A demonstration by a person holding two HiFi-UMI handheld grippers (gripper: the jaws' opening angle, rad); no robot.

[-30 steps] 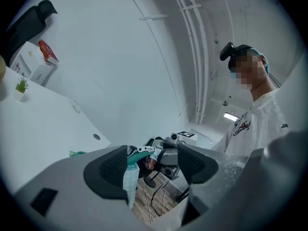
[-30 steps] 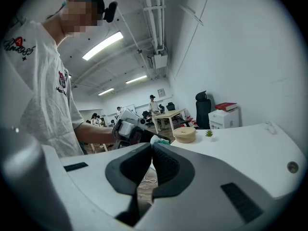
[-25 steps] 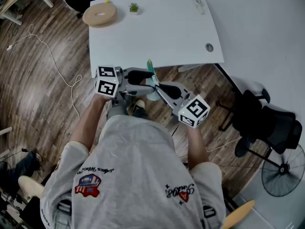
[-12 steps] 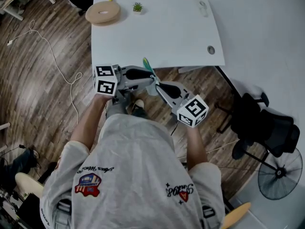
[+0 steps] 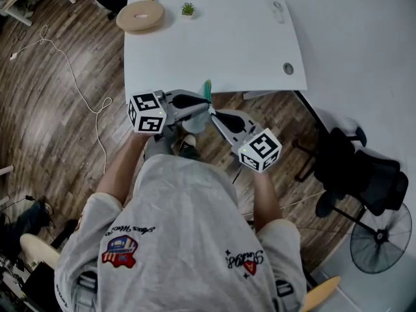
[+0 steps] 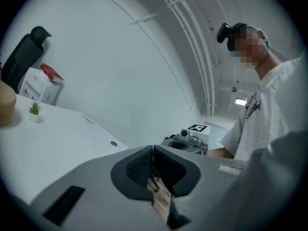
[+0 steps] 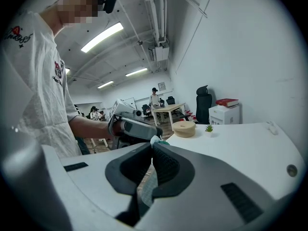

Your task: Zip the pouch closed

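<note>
While I hold the pouch point(image 5: 207, 91) up in the air just off the near edge of the white table point(image 5: 214, 44), both my grippers meet on it, tip to tip, in front of my chest. My left gripper point(image 5: 205, 108) has just been closing, and its pads now sit pressed together in the left gripper view point(image 6: 153, 161) with only a thin dark tab point(image 6: 154, 181) pinched low between them; whether that is the zip's pull I cannot tell. My right gripper point(image 5: 212, 115) is clenched on the pouch's fabric, and in its own view point(image 7: 153, 159) a pale, teal-edged bit of the pouch point(image 7: 155, 140) pokes out past the pads while more of it hangs below them. From above, the pouch's teal end sticks up between the two tips. On the table's far side, well away from my hands, stand a small potted plant point(image 5: 188, 8) and a round wooden disc point(image 5: 140, 16).
</note>
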